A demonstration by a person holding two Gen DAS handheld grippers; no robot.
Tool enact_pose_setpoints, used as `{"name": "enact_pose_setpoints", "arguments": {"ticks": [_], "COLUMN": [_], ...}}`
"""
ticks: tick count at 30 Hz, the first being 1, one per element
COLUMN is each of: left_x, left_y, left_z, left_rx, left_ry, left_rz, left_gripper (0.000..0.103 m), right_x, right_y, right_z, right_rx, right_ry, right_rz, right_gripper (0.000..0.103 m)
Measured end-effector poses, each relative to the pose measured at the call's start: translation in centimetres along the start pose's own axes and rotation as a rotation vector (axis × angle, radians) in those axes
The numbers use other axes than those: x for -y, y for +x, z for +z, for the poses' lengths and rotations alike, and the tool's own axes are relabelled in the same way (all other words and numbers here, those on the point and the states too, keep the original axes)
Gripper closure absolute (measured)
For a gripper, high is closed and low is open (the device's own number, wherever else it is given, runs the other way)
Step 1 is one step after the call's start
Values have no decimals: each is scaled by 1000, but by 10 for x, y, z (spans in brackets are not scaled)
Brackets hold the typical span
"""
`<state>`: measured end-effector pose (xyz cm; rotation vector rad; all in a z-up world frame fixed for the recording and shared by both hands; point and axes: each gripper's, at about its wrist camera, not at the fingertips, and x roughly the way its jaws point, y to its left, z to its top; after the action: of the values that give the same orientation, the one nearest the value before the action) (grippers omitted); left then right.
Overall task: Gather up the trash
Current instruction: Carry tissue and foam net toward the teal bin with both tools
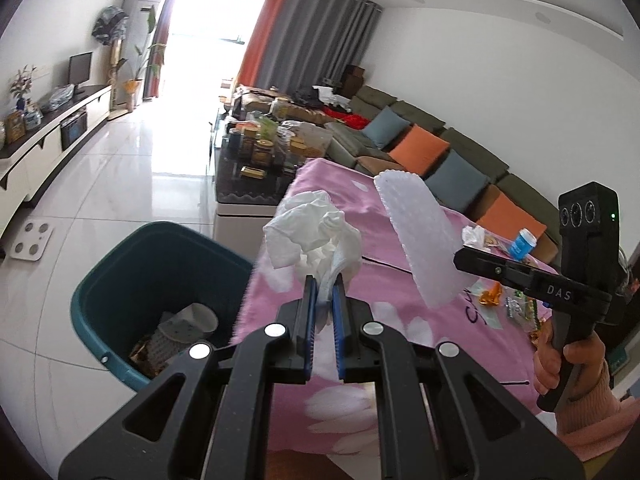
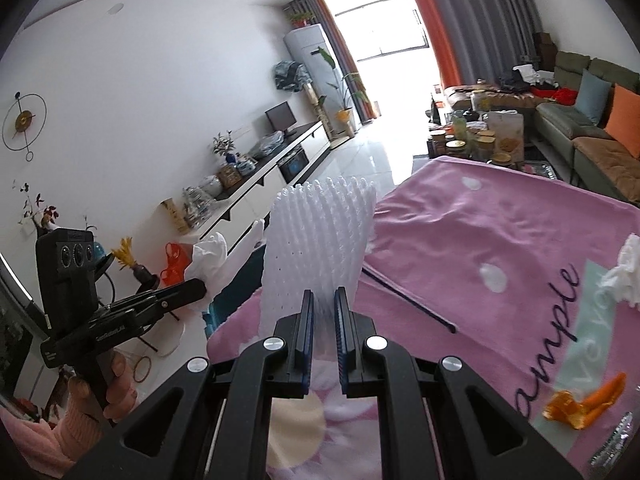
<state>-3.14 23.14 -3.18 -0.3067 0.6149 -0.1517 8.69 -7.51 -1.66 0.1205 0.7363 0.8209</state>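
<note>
Left gripper (image 1: 324, 286) clamping crumpled white tissue (image 1: 312, 236), right gripper (image 2: 324, 300) clamping foam net (image 2: 320, 236) — white, ribbed

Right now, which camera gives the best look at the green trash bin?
The left wrist view: the green bin shows whole beside the pink cloth, open top with trash inside. The right wrist view catches only a sliver behind the white foam net.
</note>
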Motion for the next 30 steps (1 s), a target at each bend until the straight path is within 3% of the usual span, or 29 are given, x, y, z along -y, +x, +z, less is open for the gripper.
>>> {"name": "enact_pose_setpoints", "arguments": {"ticks": [30], "left_x": [-54], "left_y": [-33], "left_z": [-12], "left_rx": [15], "left_ry": [-115], "left_rz": [117], "left_gripper": [95], "right_x": [-57], "right_y": [86], "right_z": [22], "right_rx": [-118], "right_ry": [-103], "right_rz": [91], "right_gripper": [94]}}
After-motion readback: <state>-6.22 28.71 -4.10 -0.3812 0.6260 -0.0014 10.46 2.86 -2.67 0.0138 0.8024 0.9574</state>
